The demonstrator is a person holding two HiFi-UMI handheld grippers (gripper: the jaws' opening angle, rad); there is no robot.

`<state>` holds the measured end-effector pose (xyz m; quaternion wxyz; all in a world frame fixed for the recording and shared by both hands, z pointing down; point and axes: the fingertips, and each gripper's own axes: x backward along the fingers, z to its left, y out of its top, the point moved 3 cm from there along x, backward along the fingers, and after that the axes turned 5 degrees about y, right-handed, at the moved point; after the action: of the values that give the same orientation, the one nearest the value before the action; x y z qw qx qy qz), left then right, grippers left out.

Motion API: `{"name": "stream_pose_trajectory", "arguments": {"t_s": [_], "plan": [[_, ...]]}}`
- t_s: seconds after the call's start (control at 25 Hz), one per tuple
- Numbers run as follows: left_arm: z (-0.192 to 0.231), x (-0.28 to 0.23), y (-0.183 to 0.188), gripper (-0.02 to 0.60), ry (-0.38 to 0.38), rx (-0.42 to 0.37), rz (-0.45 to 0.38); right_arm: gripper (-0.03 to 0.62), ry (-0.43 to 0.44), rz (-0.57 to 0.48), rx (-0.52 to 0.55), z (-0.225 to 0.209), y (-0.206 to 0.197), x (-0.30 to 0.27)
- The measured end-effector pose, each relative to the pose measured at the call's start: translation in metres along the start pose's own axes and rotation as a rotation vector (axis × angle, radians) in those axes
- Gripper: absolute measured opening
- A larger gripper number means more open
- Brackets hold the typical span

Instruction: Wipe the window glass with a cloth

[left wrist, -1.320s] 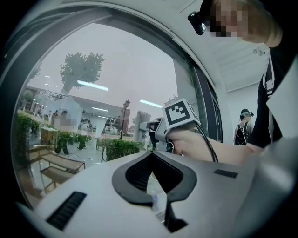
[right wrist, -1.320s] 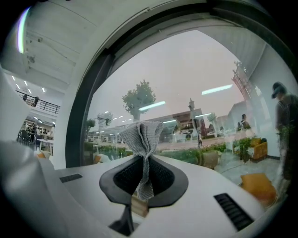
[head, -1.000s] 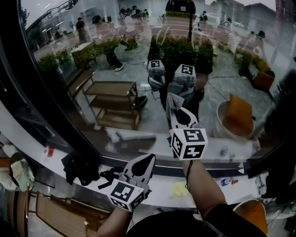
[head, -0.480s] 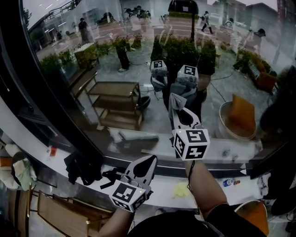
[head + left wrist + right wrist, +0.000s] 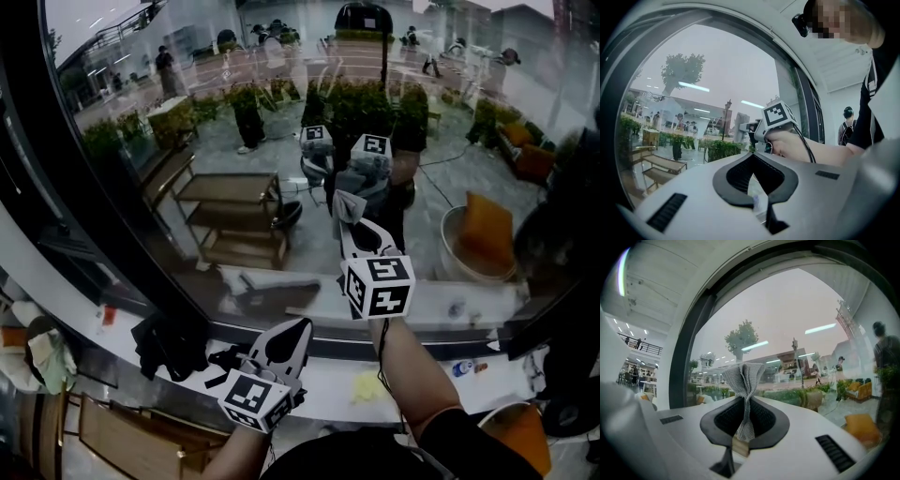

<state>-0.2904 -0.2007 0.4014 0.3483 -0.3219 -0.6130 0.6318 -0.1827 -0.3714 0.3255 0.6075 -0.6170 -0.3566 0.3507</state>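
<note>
— Our right claw (image 5: 349, 227) has slid the cloth (image 5: 344, 203) a touch across the window glass (image 5: 450, 169), toward the wooden rack (image 5: 234, 220) outside, hasn't it?
— We see that too: a small shift, slightly upward. And the dark-clothed walker (image 5: 247, 117) beyond the rack?
— We had that figure behind the rack's middle; now it stands nearer the rack's right end.

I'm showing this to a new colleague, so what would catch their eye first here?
The grey cloth pinched in the shut jaws of the right gripper, held up before the big window glass at centre. The glass mirrors both grippers. The left gripper hangs low by the sill, jaws shut and empty.
</note>
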Motion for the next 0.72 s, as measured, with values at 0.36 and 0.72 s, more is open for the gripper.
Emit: {"name": "stream_pose_trajectory", "arguments": {"t_s": [0.36, 0.72], "plan": [[-0.006, -0.004, 0.014, 0.008, -0.037, -0.018, -0.038, 0.044, 0.015, -0.062, 0.024, 0.009, 0.031, 0.024], [-0.013, -0.022, 0.053, 0.008, -0.077, -0.018, -0.103, 0.044, 0.031, -0.115, 0.055, 0.019, 0.086, 0.034]]}}
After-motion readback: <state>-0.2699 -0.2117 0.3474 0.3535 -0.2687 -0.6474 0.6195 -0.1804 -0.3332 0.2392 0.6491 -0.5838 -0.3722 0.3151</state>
